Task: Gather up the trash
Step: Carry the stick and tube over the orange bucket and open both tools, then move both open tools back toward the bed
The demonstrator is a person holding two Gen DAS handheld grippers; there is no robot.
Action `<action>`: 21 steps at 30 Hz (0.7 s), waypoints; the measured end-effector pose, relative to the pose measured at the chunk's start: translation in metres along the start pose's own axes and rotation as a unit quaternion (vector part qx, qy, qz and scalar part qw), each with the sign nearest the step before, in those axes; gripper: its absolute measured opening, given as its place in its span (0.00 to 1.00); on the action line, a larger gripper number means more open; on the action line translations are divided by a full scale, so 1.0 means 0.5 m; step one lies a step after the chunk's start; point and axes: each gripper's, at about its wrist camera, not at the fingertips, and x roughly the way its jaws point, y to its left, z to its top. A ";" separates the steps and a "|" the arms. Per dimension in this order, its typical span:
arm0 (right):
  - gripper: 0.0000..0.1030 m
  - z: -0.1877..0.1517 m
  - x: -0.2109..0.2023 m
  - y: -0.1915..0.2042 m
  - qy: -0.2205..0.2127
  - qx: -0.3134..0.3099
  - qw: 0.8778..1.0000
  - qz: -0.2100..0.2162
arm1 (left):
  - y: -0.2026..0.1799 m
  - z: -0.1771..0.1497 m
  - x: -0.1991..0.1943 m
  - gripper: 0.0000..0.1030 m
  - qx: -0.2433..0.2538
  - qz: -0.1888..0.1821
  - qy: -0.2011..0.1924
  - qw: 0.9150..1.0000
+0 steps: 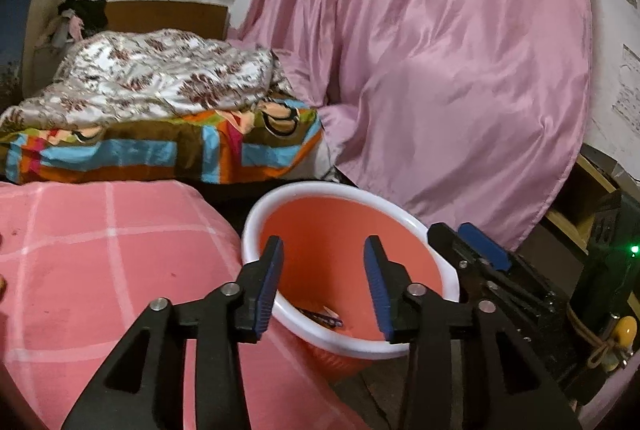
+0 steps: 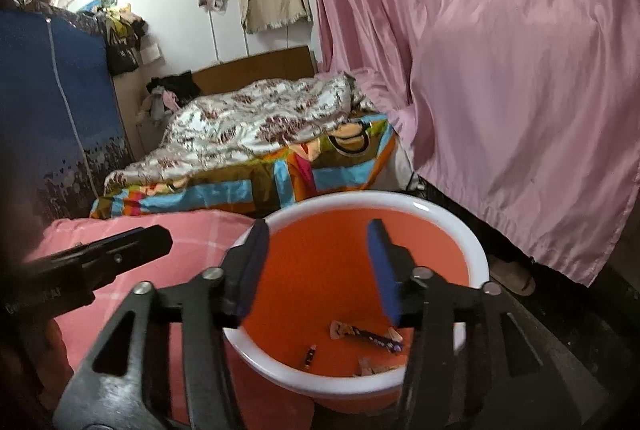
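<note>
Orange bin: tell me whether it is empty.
Not empty. The orange bin holds a purple wrapper and small scraps at its bottom.

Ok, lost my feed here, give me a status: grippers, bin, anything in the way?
Left gripper open, empty. Right gripper open, empty. Both over orange bin; wrappers at its bottom. Nothing blocking.

both wrists close above bin (image 1: 256, 213), likely side-by-side
</note>
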 end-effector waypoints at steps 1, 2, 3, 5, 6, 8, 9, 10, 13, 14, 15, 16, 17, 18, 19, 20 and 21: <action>0.63 0.003 -0.005 0.005 -0.008 0.000 1.000 0.003 | 0.003 0.002 -0.008 0.37 0.001 0.004 -0.006 1.000; 0.67 0.006 -0.009 0.011 -0.015 0.000 1.000 0.006 | 0.008 0.004 -0.020 0.38 0.001 0.009 -0.014 1.000; 0.68 0.010 -0.015 0.018 -0.023 -0.001 1.000 0.009 | 0.013 0.006 -0.033 0.39 0.002 0.016 -0.022 1.000; 0.76 0.016 -0.023 0.031 -0.038 -0.004 0.999 0.015 | 0.025 0.009 -0.058 0.44 0.001 0.029 -0.038 0.999; 0.79 0.018 -0.027 0.039 -0.045 -0.006 0.999 0.018 | 0.031 0.010 -0.071 0.46 -0.001 0.033 -0.047 0.998; 0.91 0.023 -0.034 0.054 -0.058 -0.010 0.998 0.023 | 0.048 0.008 -0.101 0.55 -0.009 0.041 -0.068 0.997; 0.93 0.024 -0.038 0.063 -0.065 -0.013 0.997 0.025 | 0.057 0.008 -0.117 0.56 -0.014 0.045 -0.082 0.996; 0.96 0.026 -0.044 0.076 -0.074 -0.018 0.997 0.028 | 0.066 0.006 -0.135 0.59 -0.017 0.052 -0.096 0.994; 1.00 0.030 -0.058 0.102 -0.097 -0.025 0.994 0.037 | 0.092 0.001 -0.186 0.84 -0.023 0.080 -0.133 0.988; 1.00 0.031 -0.063 0.112 -0.107 -0.028 0.993 0.041 | 0.101 -0.002 -0.205 0.91 -0.026 0.090 -0.149 0.984; 1.00 0.033 -0.070 0.124 -0.118 -0.031 0.992 0.046 | 0.109 -0.004 -0.221 0.93 -0.028 0.100 -0.163 0.981; 1.00 0.033 -0.075 0.132 -0.124 -0.033 0.990 0.050 | 0.115 -0.005 -0.234 0.93 -0.028 0.110 -0.172 0.979; 1.00 0.035 -0.079 0.141 -0.133 -0.036 0.989 0.054 | 0.124 -0.006 -0.250 0.94 -0.026 0.122 -0.179 0.976; 1.00 0.036 -0.083 0.150 -0.140 -0.037 0.988 0.058 | 0.130 -0.007 -0.260 0.94 -0.025 0.134 -0.182 0.974; 1.00 0.037 -0.088 0.160 -0.149 -0.038 0.986 0.062 | 0.136 -0.009 -0.269 0.94 -0.024 0.142 -0.184 0.972; 1.00 0.038 -0.093 0.167 -0.156 -0.039 0.985 0.065 | 0.146 -0.014 -0.283 0.95 -0.023 0.154 -0.188 0.970; 1.00 0.039 -0.098 0.175 -0.164 -0.039 0.983 0.069 | 0.153 -0.016 -0.292 0.95 -0.023 0.162 -0.190 0.968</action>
